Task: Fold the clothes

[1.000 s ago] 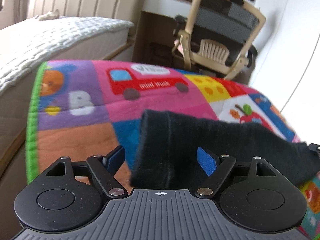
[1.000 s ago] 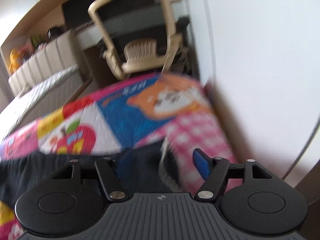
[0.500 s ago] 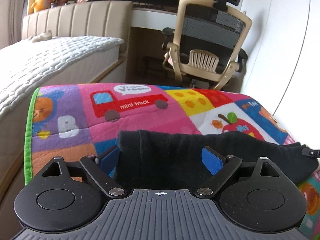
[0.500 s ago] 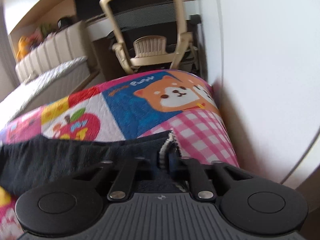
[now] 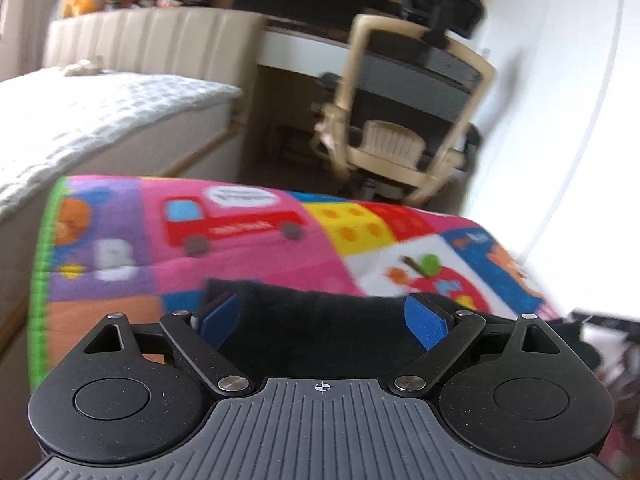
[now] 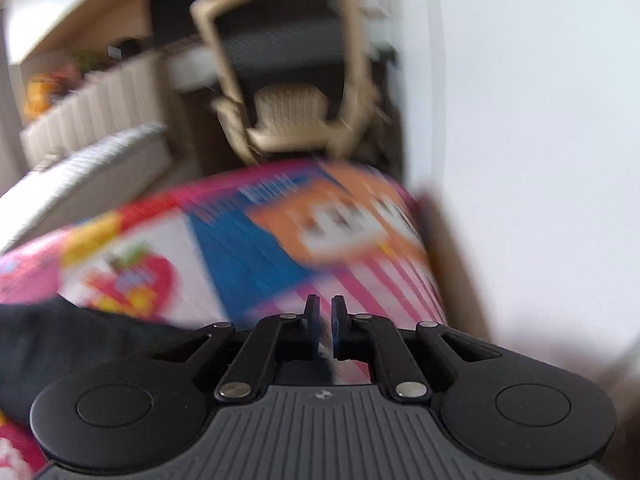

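A black garment (image 5: 320, 320) lies across a colourful patchwork play mat (image 5: 240, 240). My left gripper (image 5: 322, 318) is open, its blue pads either side of the garment's near edge, low over it. In the right wrist view the garment (image 6: 80, 340) trails off to the left. My right gripper (image 6: 326, 320) has its jaws nearly together. The view is blurred, and a bit of the garment's right end seems pinched between them.
A beige office chair (image 5: 404, 120) stands beyond the mat under a desk. A bed with a white quilt (image 5: 80, 120) is on the left. A white wall (image 6: 520, 120) runs close along the mat's right edge.
My right gripper has gone from open to shut at the garment's right end and is moving, blurring the view. My left gripper has stayed open and dropped closer over the garment.
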{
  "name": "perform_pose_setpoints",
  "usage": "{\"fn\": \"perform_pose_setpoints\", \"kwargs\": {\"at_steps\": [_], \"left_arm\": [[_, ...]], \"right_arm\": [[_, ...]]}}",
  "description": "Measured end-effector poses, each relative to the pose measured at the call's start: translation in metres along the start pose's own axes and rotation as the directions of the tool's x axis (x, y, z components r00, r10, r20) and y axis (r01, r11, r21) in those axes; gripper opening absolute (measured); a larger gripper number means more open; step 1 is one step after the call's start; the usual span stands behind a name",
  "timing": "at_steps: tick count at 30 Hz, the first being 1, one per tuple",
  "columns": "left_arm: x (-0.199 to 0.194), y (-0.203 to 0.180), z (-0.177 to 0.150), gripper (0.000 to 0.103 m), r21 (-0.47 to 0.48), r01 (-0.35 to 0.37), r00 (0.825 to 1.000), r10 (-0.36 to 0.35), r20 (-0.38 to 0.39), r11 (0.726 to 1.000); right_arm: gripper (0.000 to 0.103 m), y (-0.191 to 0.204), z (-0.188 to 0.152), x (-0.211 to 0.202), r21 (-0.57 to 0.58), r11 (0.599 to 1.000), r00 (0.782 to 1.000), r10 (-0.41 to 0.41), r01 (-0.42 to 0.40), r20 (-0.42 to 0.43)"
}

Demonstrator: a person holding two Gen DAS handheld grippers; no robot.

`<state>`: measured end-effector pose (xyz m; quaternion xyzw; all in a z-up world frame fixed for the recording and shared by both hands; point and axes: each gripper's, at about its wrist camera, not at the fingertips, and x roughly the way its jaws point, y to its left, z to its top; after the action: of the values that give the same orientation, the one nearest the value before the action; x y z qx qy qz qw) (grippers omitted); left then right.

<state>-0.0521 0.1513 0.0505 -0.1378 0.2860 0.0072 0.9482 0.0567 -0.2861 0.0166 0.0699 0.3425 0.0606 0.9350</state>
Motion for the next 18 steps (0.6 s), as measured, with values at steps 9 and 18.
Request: {"fn": "perform_pose_setpoints", "kwargs": {"at_steps": [9,18], "left_arm": [[0.062,-0.034,-0.039,0.096,0.022,0.038,0.996,-0.036,-0.086,0.999],[0.072,-0.033,-0.045,0.101,0.057,0.073,0.997,-0.071,-0.027,0.996]], "right_arm": [[0.048,-0.036,-0.014,-0.035,0.237,0.966,0.995,0.096,-0.1,0.029],[0.06,-0.022,-0.038,-0.022,0.257,0.962,0.994,0.069,-0.088,0.083]]}}
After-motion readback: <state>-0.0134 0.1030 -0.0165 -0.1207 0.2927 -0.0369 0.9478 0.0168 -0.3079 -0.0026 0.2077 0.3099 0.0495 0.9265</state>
